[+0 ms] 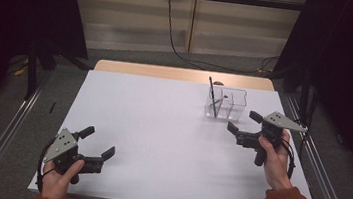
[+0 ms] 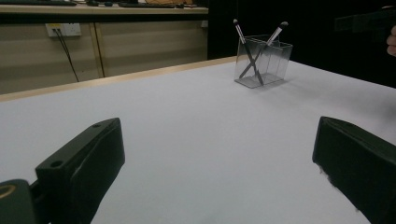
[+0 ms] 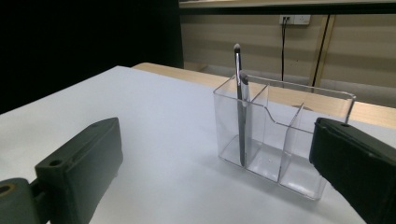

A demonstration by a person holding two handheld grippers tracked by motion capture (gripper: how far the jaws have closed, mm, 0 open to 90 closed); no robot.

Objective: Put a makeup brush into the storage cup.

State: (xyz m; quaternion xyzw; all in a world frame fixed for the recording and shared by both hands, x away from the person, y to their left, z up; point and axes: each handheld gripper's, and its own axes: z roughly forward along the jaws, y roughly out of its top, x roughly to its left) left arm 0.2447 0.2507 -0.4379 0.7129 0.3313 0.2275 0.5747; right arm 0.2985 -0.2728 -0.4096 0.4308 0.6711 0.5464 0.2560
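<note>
- Right gripper (image 1: 243,122), right of centre in the high view: jaws spread wide, nothing held; we see it just beside the clear organizer (image 1: 226,104).
- Left gripper (image 1: 99,142), lower left of that view: jaws also wide apart, empty, well away from the organizer.
- Organizer stands upper right on the white table (image 1: 160,138), w/ two brushes (image 2: 250,55) crossed inside its end compartment.

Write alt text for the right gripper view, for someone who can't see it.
A clear plastic organizer with several compartments stands on a white table, holding two slim makeup brushes upright in its left compartment. The right gripper frames the scene, its two black jaws wide apart and holding nothing. Behind are a beige wall and a wall socket.
</note>
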